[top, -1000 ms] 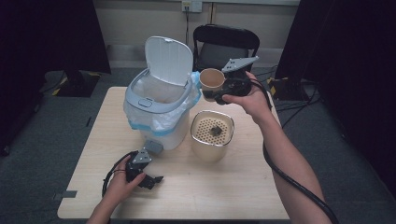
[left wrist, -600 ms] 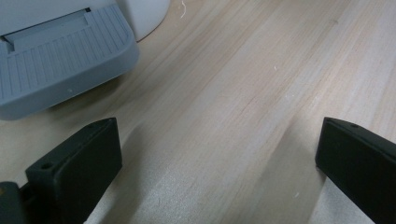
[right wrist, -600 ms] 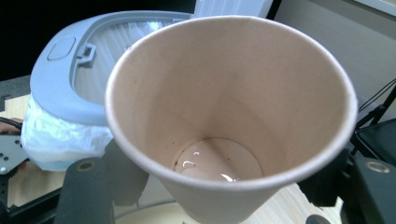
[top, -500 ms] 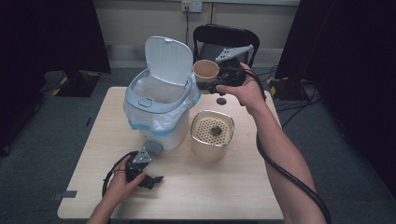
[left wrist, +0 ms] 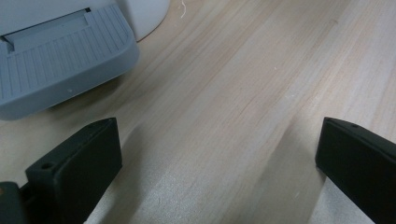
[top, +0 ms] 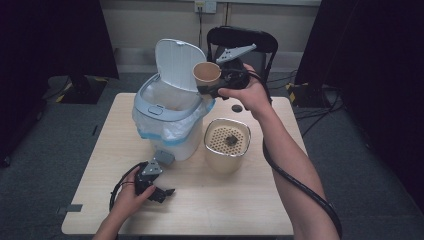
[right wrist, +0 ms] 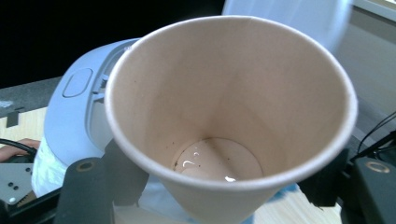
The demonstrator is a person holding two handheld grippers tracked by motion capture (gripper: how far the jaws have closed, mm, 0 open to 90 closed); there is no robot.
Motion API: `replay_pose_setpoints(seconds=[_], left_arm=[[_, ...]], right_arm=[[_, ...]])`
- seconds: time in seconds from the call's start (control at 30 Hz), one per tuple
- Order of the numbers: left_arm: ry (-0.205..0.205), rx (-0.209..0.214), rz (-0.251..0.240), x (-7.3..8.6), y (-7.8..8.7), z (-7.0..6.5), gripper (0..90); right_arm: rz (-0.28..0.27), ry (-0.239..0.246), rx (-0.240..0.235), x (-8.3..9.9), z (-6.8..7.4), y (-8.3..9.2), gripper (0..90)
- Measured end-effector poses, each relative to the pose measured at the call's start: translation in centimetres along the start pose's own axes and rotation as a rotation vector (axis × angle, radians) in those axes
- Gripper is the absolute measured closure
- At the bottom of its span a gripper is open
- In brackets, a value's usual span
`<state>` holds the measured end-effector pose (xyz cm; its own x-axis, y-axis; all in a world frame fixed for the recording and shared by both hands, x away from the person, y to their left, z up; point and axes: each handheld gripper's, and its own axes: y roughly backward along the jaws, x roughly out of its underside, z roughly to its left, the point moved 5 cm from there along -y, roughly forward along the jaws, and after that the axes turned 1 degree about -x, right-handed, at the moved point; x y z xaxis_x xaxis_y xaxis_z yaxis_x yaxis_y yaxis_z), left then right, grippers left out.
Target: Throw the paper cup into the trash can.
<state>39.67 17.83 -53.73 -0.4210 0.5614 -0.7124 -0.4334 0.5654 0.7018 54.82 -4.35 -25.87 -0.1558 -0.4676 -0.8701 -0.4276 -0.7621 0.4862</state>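
My right gripper is shut on a brown paper cup, held in the air just above the right rim of the open white bin. In the right gripper view the cup sits between the jaws, with a little liquid at its bottom, and the bin lies behind it. My left gripper rests on the table in front of the bin, open. Its jaws stand wide apart over bare wood, next to the bin's grey pedal.
A cream strainer pot with dark residue on its perforated top stands right of the bin. A small dark disc lies behind it. A black chair stands beyond the table's far edge. The bin's lid is up.
The right gripper has carried the cup up and to the left, from beside the bin to over its rim. The left gripper has stayed put.
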Motion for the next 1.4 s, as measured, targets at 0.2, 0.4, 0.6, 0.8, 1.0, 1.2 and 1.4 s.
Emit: replay_pose_setpoints(seconds=[0.2,0.4,0.6,0.8,1.0,1.2,1.4], left_arm=[[0.0,-0.001,0.0,0.0,0.0,0.0,0.0],[0.0,0.0,0.0,0.0,0.0,0.0,0.0],[0.0,-0.001,-0.001,0.0,0.0,0.0,0.0],[-0.005,-0.002,0.003,0.0,0.0,0.0,0.0],[-0.005,-0.001,0.004,0.0,0.0,0.0,0.0],[0.0,0.003,-0.006,0.0,0.0,0.0,0.0],[-0.01,-0.001,-0.005,0.0,0.0,0.1,0.0]], right_arm=[[-0.002,0.006,-0.019,-0.4,0.7,-0.9,29.9],[-0.004,0.012,-0.038,-0.8,1.3,-1.9,29.8],[-0.007,0.007,-0.05,-0.8,1.7,-3.0,29.6],[-0.016,0.002,-0.054,-0.9,1.9,-3.7,29.2],[-0.016,0.004,-0.057,-1.0,2.3,-4.4,29.0],[-0.019,-0.008,-0.061,-0.9,2.6,-5.0,27.7],[-0.03,-0.023,-0.06,-0.4,2.6,-4.8,23.1]])
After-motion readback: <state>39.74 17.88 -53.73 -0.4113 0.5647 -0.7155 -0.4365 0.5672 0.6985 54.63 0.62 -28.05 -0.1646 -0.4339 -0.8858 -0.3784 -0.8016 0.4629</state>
